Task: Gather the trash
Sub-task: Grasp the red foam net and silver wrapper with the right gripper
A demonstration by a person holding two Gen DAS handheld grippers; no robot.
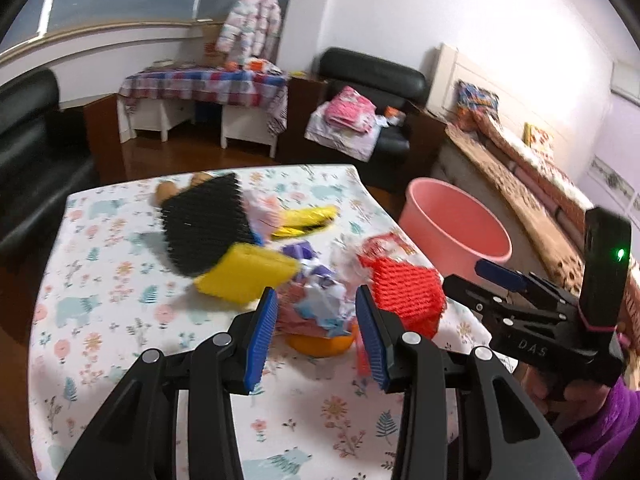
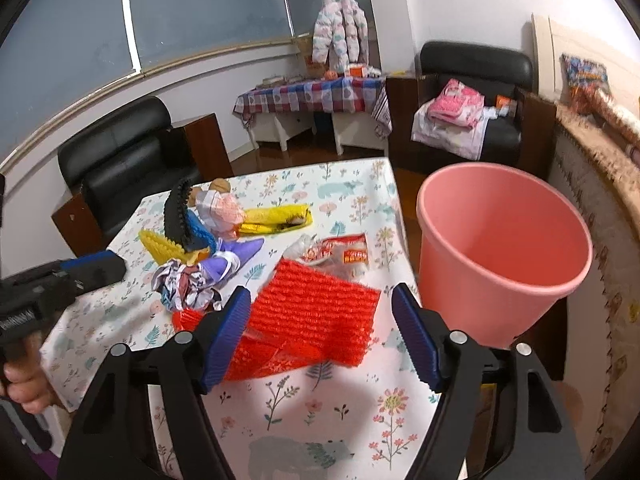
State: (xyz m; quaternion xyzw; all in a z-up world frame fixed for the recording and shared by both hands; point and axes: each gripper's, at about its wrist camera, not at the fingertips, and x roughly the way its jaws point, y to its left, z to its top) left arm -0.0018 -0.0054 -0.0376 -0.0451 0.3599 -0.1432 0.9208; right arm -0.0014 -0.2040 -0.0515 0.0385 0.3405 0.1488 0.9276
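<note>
Trash lies on a floral-cloth table [image 1: 100, 300]: a crumpled paper wad [image 1: 320, 300] [image 2: 188, 284], a red ridged mat [image 1: 404, 292] [image 2: 316, 320], a red snack wrapper [image 2: 340, 254], a yellow wrapper [image 1: 308, 220] [image 2: 276, 218], and black [image 1: 204, 228], yellow [image 1: 248, 276] and blue [image 2: 198, 228] ridged pieces. My left gripper [image 1: 316, 336] is open, its pads either side of the paper wad, just short of it. My right gripper [image 2: 320, 340] is open over the red mat, empty; it also shows in the left wrist view [image 1: 500, 276].
A pink bucket [image 2: 504, 248] [image 1: 456, 228] stands off the table's right edge. An orange round object [image 1: 320, 344] lies under the wad. Black armchairs [image 2: 120, 160], a checked-cloth bench [image 1: 208, 88] and a bed [image 1: 540, 184] surround the table.
</note>
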